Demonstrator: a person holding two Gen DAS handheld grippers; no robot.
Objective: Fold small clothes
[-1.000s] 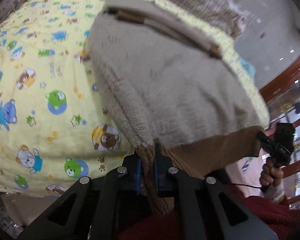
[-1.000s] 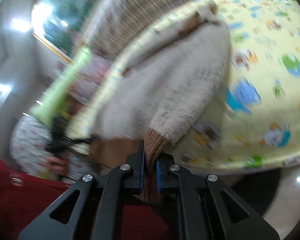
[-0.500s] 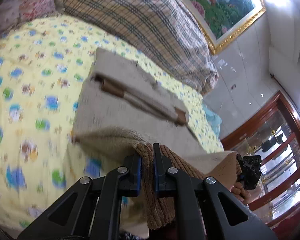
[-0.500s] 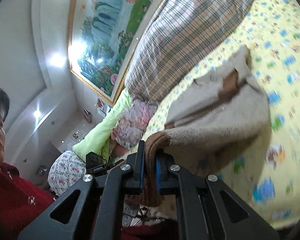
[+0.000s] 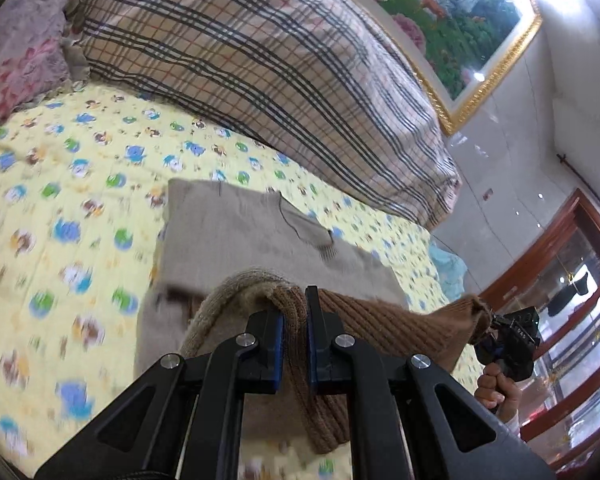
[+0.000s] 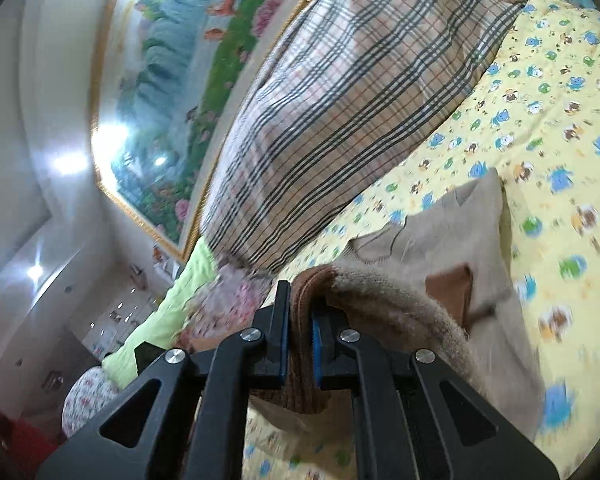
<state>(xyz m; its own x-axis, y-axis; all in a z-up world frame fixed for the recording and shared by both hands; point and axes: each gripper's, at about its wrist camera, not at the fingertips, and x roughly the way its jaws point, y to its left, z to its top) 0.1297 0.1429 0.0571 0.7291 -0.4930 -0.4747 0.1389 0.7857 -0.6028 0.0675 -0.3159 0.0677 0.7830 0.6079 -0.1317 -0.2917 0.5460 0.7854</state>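
A small beige sweater (image 5: pixel 236 240) with a brown ribbed hem (image 5: pixel 388 328) lies on the yellow cartoon-print sheet (image 5: pixel 60 208). Its lower part is lifted and carried over the rest. My left gripper (image 5: pixel 294 312) is shut on one end of the ribbed hem. My right gripper (image 6: pixel 300 304) is shut on the other end of the brown hem (image 6: pixel 300 360), with the fuzzy beige body (image 6: pixel 480 240) trailing off to the right. In the left wrist view the right gripper (image 5: pixel 512 340) shows at the far right, in a person's hand (image 5: pixel 496 392).
A large plaid pillow (image 5: pixel 284 80) lies along the head of the bed, with a floral cushion (image 5: pixel 16 56) beside it. A gold-framed landscape painting (image 5: pixel 468 16) hangs on the wall. A wooden glass cabinet (image 5: pixel 572 280) stands at the right. A green pillow (image 6: pixel 172 312) lies beyond the plaid one.
Both grippers have risen and moved toward the pillows, carrying the hem up over the sweater. The views have tilted up from the sheet to the pillow and wall.
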